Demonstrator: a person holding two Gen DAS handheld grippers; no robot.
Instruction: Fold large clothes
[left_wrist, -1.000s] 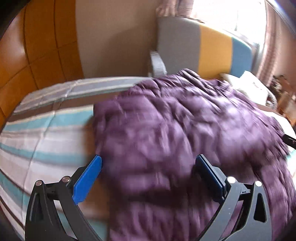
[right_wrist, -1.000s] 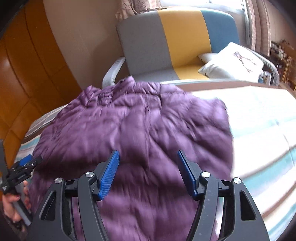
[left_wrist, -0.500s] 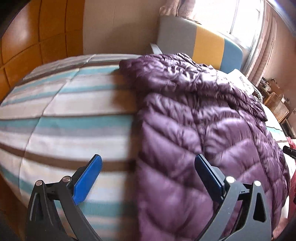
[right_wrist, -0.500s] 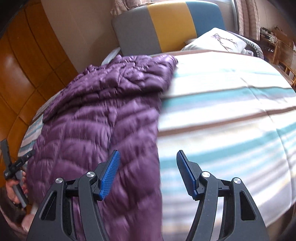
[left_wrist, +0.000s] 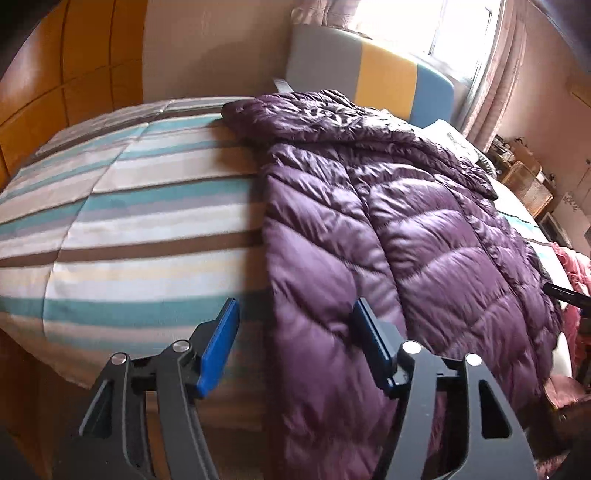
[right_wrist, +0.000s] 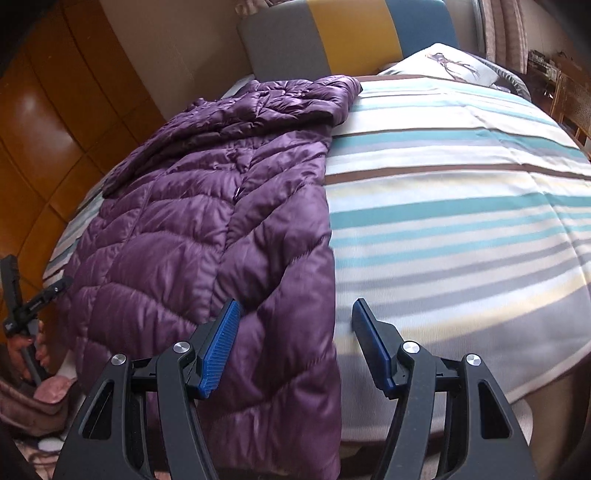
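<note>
A purple quilted jacket (left_wrist: 406, 229) lies spread lengthwise on the striped bed cover (left_wrist: 140, 221), its hem hanging over the near edge. My left gripper (left_wrist: 295, 343) hovers over the jacket's left hem edge. Its jaws are closing with that edge between them, but the pads do not press on it. In the right wrist view the jacket (right_wrist: 192, 229) fills the left half of the bed cover (right_wrist: 461, 206). My right gripper (right_wrist: 295, 343) straddles the jacket's right hem edge, its jaws closing slightly without gripping. The left gripper (right_wrist: 26, 306) shows at the far left, held in a hand.
A grey, yellow and blue armchair (left_wrist: 369, 70) stands behind the bed, with a white pillow (right_wrist: 450, 62) beside it. Wooden wall panels (right_wrist: 48, 122) line the left. Pink cloth (left_wrist: 572, 266) lies at the bed's right side, near wicker furniture (left_wrist: 528, 184).
Both grippers drew back toward the bed's near edge, and the jacket now lies flat and still. The left jaws have narrowed. The right jaws look about the same.
</note>
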